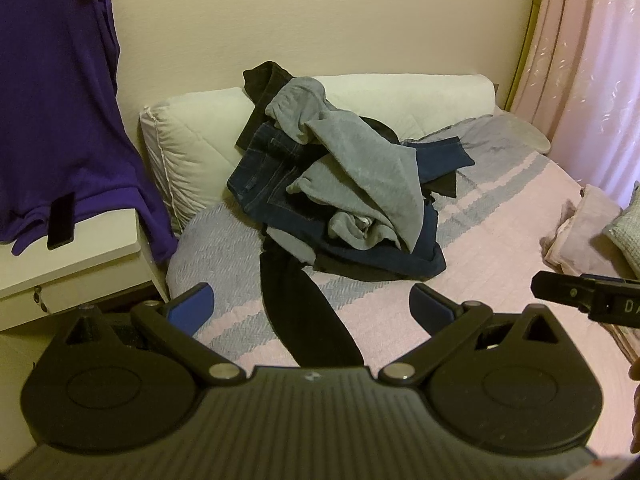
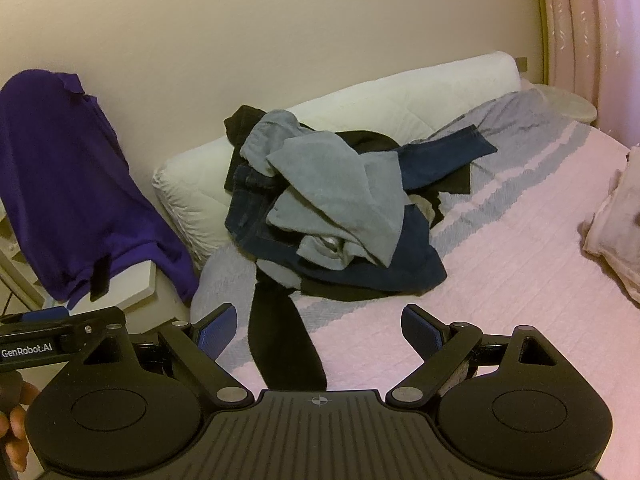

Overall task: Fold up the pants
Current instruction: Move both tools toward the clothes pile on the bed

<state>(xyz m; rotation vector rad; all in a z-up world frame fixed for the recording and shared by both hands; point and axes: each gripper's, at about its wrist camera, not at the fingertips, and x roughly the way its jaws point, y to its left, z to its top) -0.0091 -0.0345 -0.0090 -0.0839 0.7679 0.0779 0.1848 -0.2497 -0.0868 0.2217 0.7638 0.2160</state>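
From the left wrist view, the left gripper (image 1: 311, 306) is hanging over the near part of the bed (image 1: 500, 240), tilted down toward it, with its blue fingers (image 1: 191, 309) spread wide and nothing between the pads. Directly ahead, a black pant leg (image 1: 308, 312) is trailing out of the pile of pants (image 1: 344, 196) toward the camera and passing under the gap between the fingers, probably the easiest loose end to take. The pile itself is lying in a heap near the head of the bed, partly leaning on the white pillow (image 1: 192, 140): grey sweatpants (image 1: 360, 160) are draped on top, dark blue jeans (image 1: 272, 176) are showing below, and black cloth is sticking out underneath. The right gripper (image 1: 580, 300) is poking in at the right edge. A purple shirt (image 1: 60, 100) is hanging over the white nightstand (image 1: 80, 256) at left.

From the right wrist view, the right gripper (image 2: 318, 330) is hovering above the pink bedspread with its fingers (image 2: 420, 330) also wide apart and empty. The same pile of pants (image 2: 332, 208) is sitting ahead and well apart from the fingers, the black pant leg (image 2: 280, 340) is reaching down toward the left finger, and the left gripper (image 2: 60, 332) is showing at the left edge with a person's hand (image 2: 16, 424) around its handle. Both tools are seemingly poised side by side so that one garment can be pulled free onto the open stretch of bed, where there is room to flatten it. No pants are laid out yet, so folding seems not to have begun.
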